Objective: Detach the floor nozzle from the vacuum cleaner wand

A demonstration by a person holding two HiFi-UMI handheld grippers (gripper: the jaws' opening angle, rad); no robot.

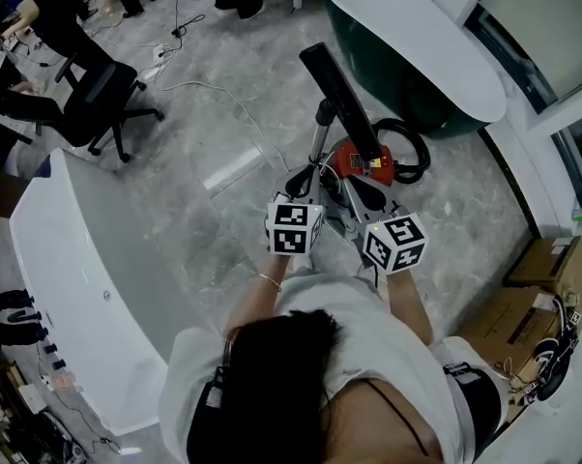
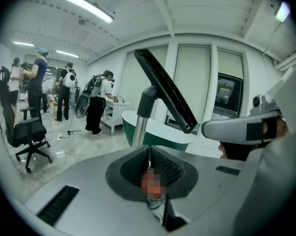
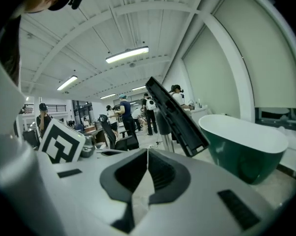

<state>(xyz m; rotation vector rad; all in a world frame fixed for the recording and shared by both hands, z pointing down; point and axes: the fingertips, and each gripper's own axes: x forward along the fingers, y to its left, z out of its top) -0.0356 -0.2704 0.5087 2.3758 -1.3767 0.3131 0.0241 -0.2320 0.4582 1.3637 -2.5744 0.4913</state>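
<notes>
Floor nozzle (image 1: 334, 83) sits on the wand (image 1: 320, 135), tipped up off the floor at 12 o'clock from both grippers; not yet detached.
Left gripper (image 2: 149, 160) and right gripper (image 3: 147, 167): fingers (image 3: 162, 173) pressed together, nothing between them, nozzle well apart ahead. Judgement: open both first, clamp one pair on the chrome wand just below the joint, the other on the nozzle neck, and pull straight along the wand. Release catch not visible. Red vacuum body (image 1: 354, 158) at 6 o'clock may tip.
</notes>
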